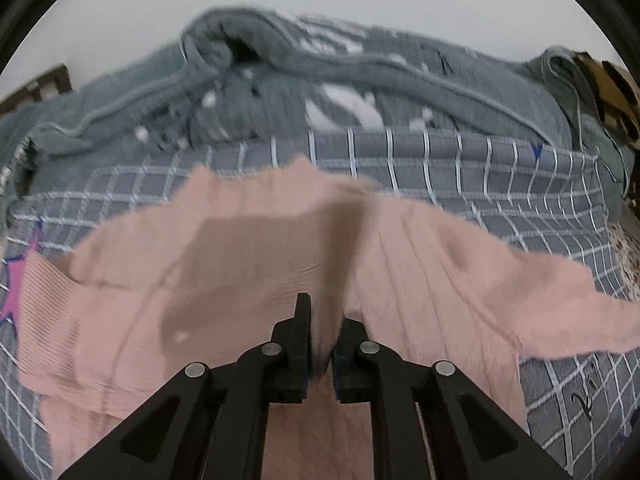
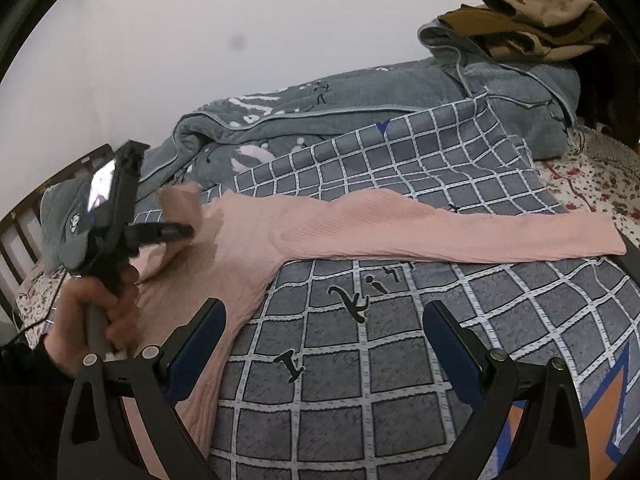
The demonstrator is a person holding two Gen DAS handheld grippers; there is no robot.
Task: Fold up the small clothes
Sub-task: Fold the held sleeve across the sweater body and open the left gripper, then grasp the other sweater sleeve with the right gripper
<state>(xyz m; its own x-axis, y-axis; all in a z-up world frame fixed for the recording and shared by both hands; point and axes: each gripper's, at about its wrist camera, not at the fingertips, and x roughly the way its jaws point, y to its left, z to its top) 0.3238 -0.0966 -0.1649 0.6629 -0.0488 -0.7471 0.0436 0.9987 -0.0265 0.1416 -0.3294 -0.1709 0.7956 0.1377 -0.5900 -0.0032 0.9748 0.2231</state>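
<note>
Left wrist view is motion-blurred: the left gripper (image 1: pixel 320 332) has its black fingers nearly closed, pinching a raised fold of the pink ribbed knit garment (image 1: pixel 248 280), whose lower part is cut off behind the linkage. Right wrist view shows the right gripper (image 2: pixel 324 344) spread wide, holding nothing, over the grey checked bedspread (image 2: pixel 400 380), whose black printed letters are unreadable. The garment's long sleeve (image 2: pixel 460 236) lies flat, extended rightward.

My left wrist camera is looking close down at the pink top (image 1: pixel 248 264); my right is viewing it (image 2: pixel 256 240) from farther back, at frame left.
</note>
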